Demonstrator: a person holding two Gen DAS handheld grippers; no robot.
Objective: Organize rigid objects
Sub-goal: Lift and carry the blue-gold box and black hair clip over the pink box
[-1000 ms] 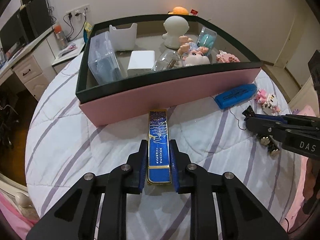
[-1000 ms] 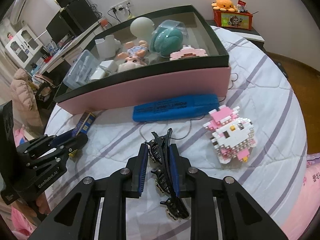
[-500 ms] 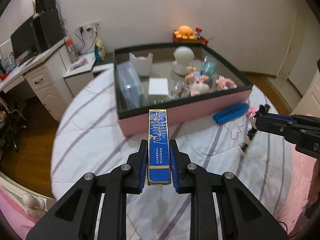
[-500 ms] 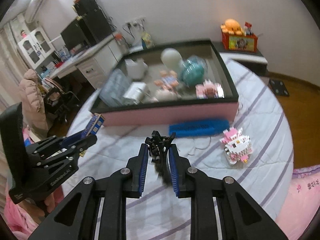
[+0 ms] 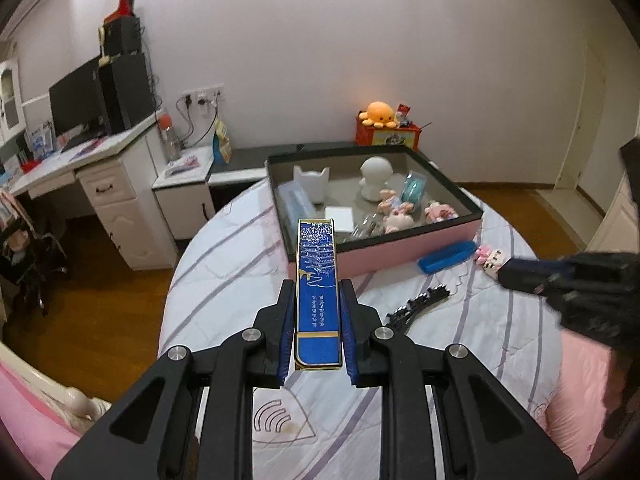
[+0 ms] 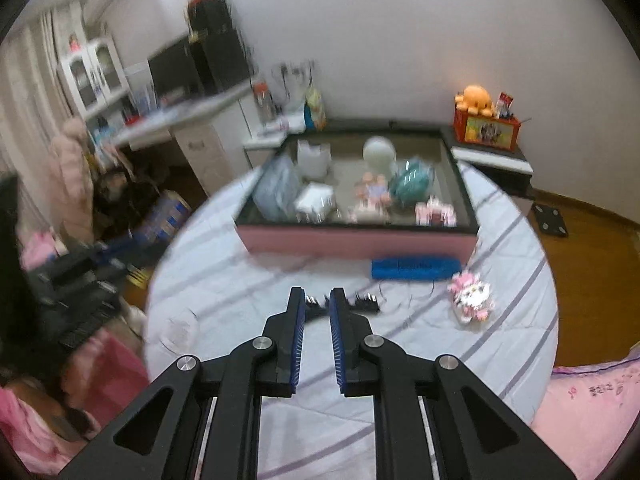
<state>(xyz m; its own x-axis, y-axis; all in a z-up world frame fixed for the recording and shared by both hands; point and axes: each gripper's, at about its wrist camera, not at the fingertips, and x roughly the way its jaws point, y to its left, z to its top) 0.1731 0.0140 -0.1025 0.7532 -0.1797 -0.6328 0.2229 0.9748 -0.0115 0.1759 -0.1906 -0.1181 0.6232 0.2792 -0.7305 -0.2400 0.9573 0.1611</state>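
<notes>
Left gripper [image 5: 317, 322] clamps blue box [image 5: 317, 292]; hair clips [image 5: 416, 307] apparently lie loose.

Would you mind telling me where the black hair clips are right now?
The black hair clips lie on the striped bedspread, just beyond the right gripper in its view, nearer than the blue case.

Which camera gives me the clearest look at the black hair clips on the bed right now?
Left wrist view: the black hair clips lie sharp and unobstructed on the striped quilt. In the right wrist view they are motion-blurred and partly hidden behind the right gripper.
</notes>
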